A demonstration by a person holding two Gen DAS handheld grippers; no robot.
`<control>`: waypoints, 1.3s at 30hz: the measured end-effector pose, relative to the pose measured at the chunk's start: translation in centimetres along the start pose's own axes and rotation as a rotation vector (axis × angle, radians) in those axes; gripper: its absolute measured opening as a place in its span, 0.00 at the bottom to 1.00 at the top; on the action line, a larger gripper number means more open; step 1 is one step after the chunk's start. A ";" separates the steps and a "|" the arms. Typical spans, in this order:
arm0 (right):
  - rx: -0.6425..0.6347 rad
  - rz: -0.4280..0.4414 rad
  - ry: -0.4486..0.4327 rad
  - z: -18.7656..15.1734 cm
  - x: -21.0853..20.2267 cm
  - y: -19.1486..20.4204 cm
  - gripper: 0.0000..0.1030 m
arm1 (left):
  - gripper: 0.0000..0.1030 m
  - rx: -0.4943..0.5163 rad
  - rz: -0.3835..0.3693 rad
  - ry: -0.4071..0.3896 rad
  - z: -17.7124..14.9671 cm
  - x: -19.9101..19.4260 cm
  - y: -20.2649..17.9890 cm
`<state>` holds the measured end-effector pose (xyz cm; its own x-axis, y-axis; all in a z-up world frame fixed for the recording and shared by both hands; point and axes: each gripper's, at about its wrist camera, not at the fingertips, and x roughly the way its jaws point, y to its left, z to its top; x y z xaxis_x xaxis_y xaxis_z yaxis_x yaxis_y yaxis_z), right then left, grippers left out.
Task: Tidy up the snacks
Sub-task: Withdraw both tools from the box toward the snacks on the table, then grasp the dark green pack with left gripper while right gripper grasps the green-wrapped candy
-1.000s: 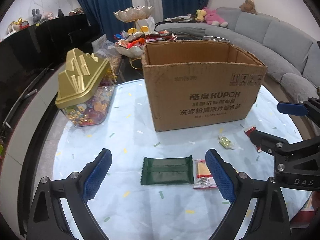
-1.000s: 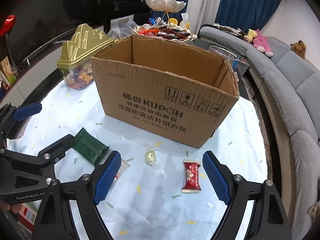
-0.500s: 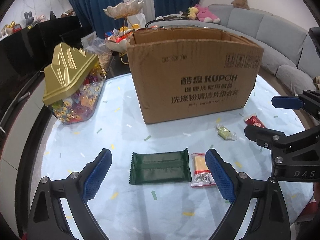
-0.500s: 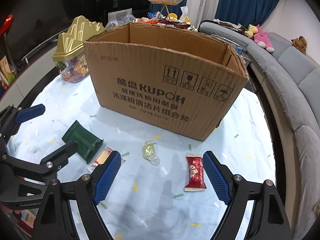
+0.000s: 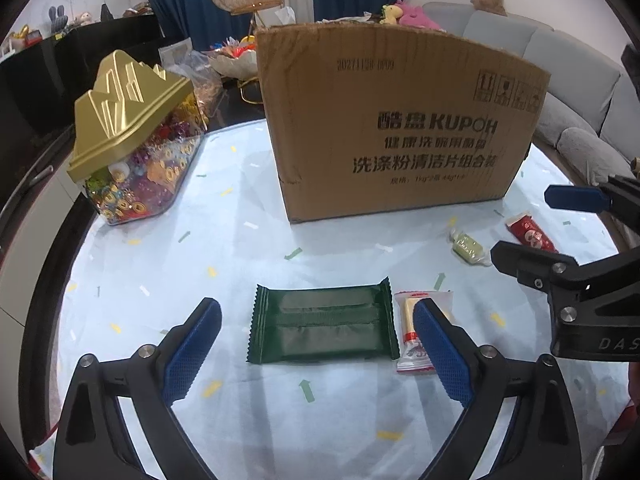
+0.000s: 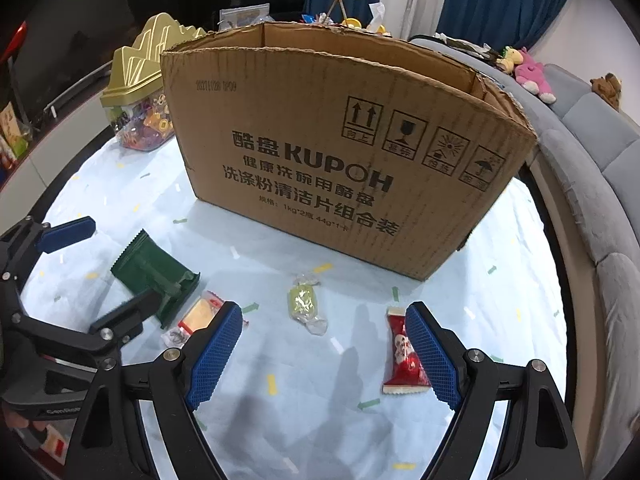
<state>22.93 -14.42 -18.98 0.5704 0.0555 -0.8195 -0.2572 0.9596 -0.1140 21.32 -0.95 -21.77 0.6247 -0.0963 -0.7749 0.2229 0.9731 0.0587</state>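
A brown corrugated cardboard box (image 5: 396,128) with black printed lettering stands open-topped on the round table covered in a pale blue cloth with confetti marks (image 5: 240,240). Left of it sits a clear plastic candy jar with a gold mountain-shaped lid (image 5: 132,140), full of bright wrapped sweets. Four loose snacks lie on the cloth in front of the box. The dark green rectangular foil packet (image 5: 322,326) lies flat between the blue-padded fingers of the left gripper (image 5: 318,344), whose jaws stand wide and touch nothing; its right pad overlaps in view the small clear-wrapped yellow biscuit with red print (image 5: 412,328), which lies just beside the green packet. The right gripper (image 6: 326,352) also hangs with its jaws spread wide and nothing between the pads; its right pad stands over the edge of the red foil sweet with a white face (image 6: 402,354), though whether it touches the wrapper is hard to tell from this angle. The pale green twist-wrapped candy (image 6: 304,304) lies ahead of that gripper's gap, apart from both pads and near the box's front wall.
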 end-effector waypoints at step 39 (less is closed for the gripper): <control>0.002 0.057 0.044 -0.6 5.8 -0.1 0.80 | 0.97 -0.031 -0.026 0.076 -0.7 4.8 1.1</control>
<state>25.75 -14.35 -24.07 0.5203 0.0985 -0.8483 -0.2872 0.9557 -0.0652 24.08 -0.21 -25.87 0.5598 -0.1067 -0.8217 0.2144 0.9766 0.0193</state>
